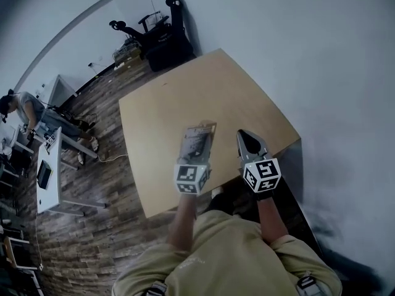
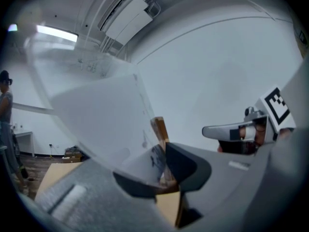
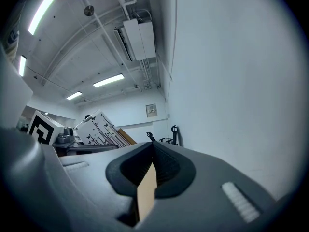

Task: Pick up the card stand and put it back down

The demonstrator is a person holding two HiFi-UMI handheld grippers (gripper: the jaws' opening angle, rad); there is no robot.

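Left gripper [image 1: 194, 156] [image 2: 161, 175]: jaws clamped on the card stand [image 1: 199, 137] [image 2: 111, 115], a pale upright sheet with a slim wooden strip. Stand is held over the near half of the light wooden table [image 1: 185, 97]; contact with the top unclear.

Right gripper [image 1: 247, 139] [image 3: 150, 170]: just beside it, jaws pressed together, nothing between them.

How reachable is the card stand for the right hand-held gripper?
Probably yes: the right hand-held gripper, jaws together, is beside the card stand with nothing between; the left hand-held gripper grips it.
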